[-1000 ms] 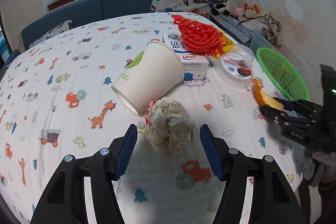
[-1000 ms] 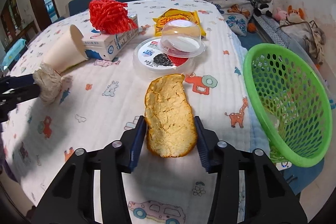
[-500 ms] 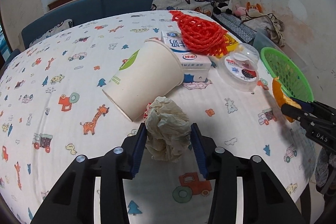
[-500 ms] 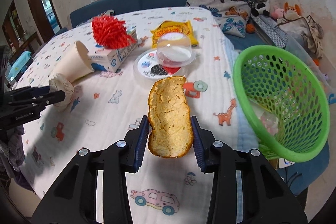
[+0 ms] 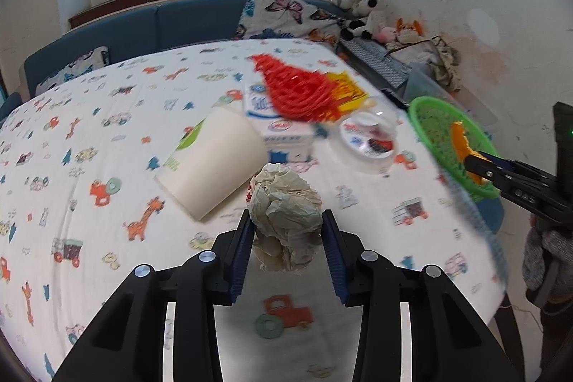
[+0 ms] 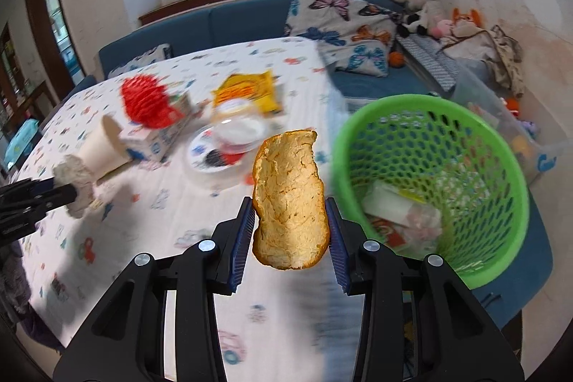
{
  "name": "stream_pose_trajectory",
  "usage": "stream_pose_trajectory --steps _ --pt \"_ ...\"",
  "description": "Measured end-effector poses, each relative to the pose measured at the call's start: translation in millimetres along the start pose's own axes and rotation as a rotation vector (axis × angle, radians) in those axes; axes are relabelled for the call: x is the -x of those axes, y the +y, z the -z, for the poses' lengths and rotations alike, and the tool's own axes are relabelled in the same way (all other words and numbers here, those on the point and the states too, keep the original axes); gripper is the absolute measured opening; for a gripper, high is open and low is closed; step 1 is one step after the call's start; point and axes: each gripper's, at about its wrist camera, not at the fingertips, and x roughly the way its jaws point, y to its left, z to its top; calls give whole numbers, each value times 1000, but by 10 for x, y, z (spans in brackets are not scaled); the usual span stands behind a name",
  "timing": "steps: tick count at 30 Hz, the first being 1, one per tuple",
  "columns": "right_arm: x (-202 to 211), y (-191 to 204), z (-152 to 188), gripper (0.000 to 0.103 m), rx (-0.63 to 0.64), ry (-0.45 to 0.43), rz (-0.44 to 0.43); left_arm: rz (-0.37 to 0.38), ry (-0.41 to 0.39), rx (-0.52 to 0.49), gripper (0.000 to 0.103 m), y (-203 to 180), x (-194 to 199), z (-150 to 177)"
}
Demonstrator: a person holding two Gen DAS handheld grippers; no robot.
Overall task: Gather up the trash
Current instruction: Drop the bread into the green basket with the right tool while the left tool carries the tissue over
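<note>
Left gripper, jaws closing, clamped on crumpled paper ball above table. Right gripper clamped on bread slice beside green basket.

Left claw has clamped the paper wad, lifting it

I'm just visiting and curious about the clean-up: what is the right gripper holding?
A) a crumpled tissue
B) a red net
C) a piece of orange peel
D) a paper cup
C: the right gripper has a piece of orange peel clamped between its fingers, beside the green basket; the crumpled tissue is in the left gripper.
</note>
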Motion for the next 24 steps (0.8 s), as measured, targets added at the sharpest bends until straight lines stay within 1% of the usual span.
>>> stream_pose_trajectory --steps 7,12,20,24 --pt "-107 -606 -62 40 -88 18 125 47 -14 -38 37 -247 7 -164" --pt "-215 -978 -17 40 -151 33 182 66 -8 -74 37 -449 -54 -292" --pt "-302 -1288 50 45 -185 50 231 113 -17 -149 37 -875 -184 -544" --pt "-261 -1386 67 50 -209 34 233 144 -12 -185 37 -1136 -319 -709"
